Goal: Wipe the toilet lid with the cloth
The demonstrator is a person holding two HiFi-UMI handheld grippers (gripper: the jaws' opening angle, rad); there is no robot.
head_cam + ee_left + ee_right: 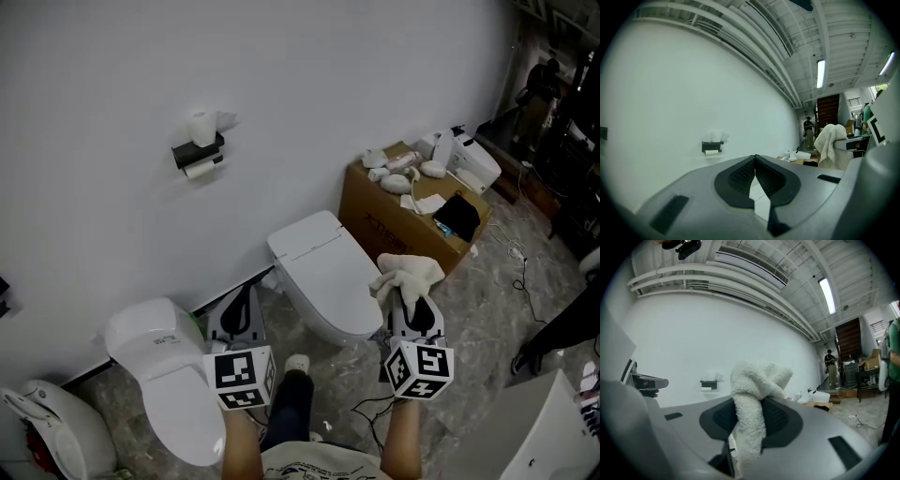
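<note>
A white toilet with its lid (319, 258) down stands against the wall in the head view, ahead of both grippers. My right gripper (410, 298) is shut on a fluffy white cloth (405, 275) (752, 413), held in the air just right of the lid's near end. The cloth bunches over the jaw tips and hangs down between them. My left gripper (239, 302) (754, 174) hovers left of the toilet with its jaws pressed together and nothing in them. The cloth (830, 140) also shows at the right of the left gripper view.
A second white toilet (164, 370) stands at the lower left. A cardboard box (398, 220) topped with bottles and clutter sits right of the lidded toilet. A paper holder (199, 150) hangs on the wall. Cables (520, 272) trail on the marbled floor. A person's leg (291, 412) is below.
</note>
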